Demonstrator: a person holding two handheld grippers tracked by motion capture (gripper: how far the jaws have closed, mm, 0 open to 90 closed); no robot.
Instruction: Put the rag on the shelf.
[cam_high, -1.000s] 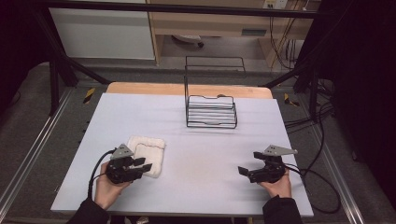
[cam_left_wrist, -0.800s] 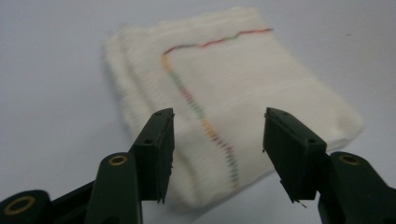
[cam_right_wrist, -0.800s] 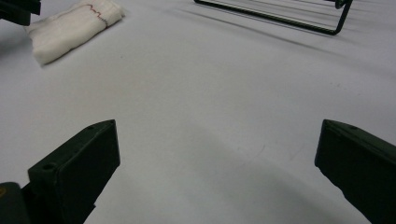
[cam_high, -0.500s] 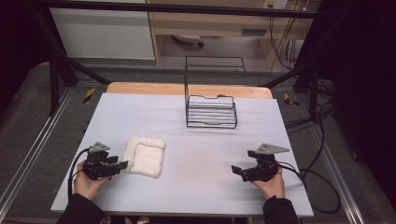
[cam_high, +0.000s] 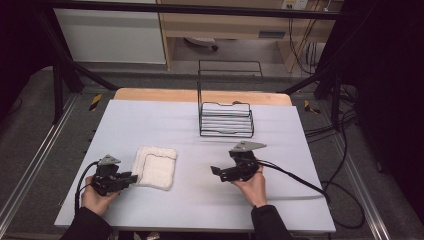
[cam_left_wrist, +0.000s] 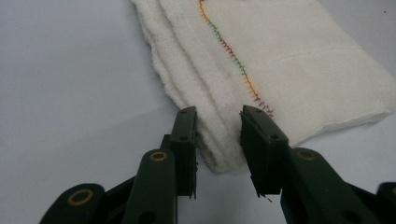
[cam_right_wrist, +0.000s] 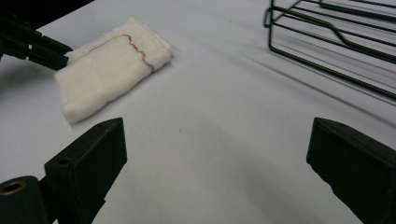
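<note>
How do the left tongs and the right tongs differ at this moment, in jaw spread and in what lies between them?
The left tongs stand narrow, jaws just closing around the folded white cloth's corner; the right tongs gape wide with bare table between them. The left sit at the cloth; the right are apart from it, nearer the wire rack. Both are black, hand-held and low over the table.

We see a folded white towel (cam_high: 155, 167), edged with multicoloured stitching, lying flat at the near left of the table, its layered corner nearest us.

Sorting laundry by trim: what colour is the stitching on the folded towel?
Multicoloured, orange, red and green, on the white towel; clearest in the left gripper view.
</note>
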